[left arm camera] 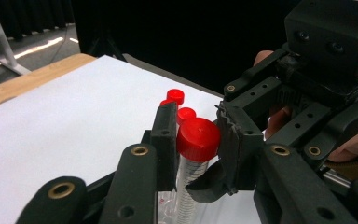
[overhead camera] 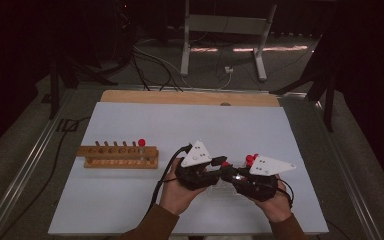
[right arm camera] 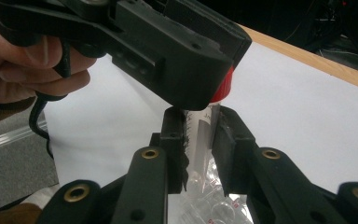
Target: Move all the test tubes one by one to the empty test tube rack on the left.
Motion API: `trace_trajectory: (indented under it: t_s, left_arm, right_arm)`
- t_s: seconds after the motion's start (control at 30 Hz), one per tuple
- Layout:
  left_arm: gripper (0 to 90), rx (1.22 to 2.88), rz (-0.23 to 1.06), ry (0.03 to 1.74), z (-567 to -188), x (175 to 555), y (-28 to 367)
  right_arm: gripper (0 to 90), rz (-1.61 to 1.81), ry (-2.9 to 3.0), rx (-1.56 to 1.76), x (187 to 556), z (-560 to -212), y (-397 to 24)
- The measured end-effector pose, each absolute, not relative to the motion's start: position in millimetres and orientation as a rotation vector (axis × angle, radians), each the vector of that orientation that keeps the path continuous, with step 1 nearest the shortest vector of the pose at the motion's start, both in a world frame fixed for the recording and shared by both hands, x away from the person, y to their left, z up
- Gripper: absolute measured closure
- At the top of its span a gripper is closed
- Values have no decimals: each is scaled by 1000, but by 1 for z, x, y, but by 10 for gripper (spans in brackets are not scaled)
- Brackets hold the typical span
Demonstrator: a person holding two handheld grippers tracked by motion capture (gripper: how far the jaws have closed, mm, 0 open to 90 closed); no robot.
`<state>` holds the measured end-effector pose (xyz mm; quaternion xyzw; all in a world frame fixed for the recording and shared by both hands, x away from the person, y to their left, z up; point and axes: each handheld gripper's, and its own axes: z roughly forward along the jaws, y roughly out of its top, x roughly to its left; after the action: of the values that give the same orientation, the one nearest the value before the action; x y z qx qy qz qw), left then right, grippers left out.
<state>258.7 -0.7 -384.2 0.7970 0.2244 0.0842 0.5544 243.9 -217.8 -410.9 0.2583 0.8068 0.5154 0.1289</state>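
Centrally, both tongs (overhead camera: pixel 223 168) grip one tube (right arm camera: pixel 200 135).

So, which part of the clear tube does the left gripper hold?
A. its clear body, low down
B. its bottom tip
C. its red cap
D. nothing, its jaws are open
C: in the left gripper view the left gripper has its jaws closed on the red cap of the clear tube, while the right gripper clamps the tube's body below.

The rack (overhead camera: pixel 120 156) stands on the counter (overhead camera: pixel 130 200), left of both grippers; 1 capped tube (overhead camera: pixel 141 143) sits in its rightmost hole.
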Motion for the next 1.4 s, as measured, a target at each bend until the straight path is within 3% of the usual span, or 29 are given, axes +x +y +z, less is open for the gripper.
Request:
trace_trajectory:
  t_s: [0.03,0.07,0.13,0.17,0.43,0.6,0.67,1.4]
  left_arm:
    - [708,1877,200,536,-384,259,0]
    - [711,1878,207,540,-383,259,1]
    - [711,1873,210,558,-382,260,3]
    - [711,1872,217,565,-382,261,5]
    - [711,1834,251,610,-377,265,23]
    - [711,1813,272,642,-375,266,38]
    - [710,1807,274,650,-374,267,43]
    - [709,1752,386,768,-362,276,113]
  right_arm:
    - [741,1506,2346,748,244,-411,-218]
    - [636,1538,2347,747,245,-410,-220]
    - [537,1554,2341,751,245,-410,-221]
    - [537,1554,2341,751,245,-410,-221]
    - [158,1568,2256,846,250,-410,-234]
    - [30,1547,2210,862,251,-411,-239]
    - [0,1543,2188,868,251,-412,-242]
    - [0,1578,2090,987,256,-414,-273]
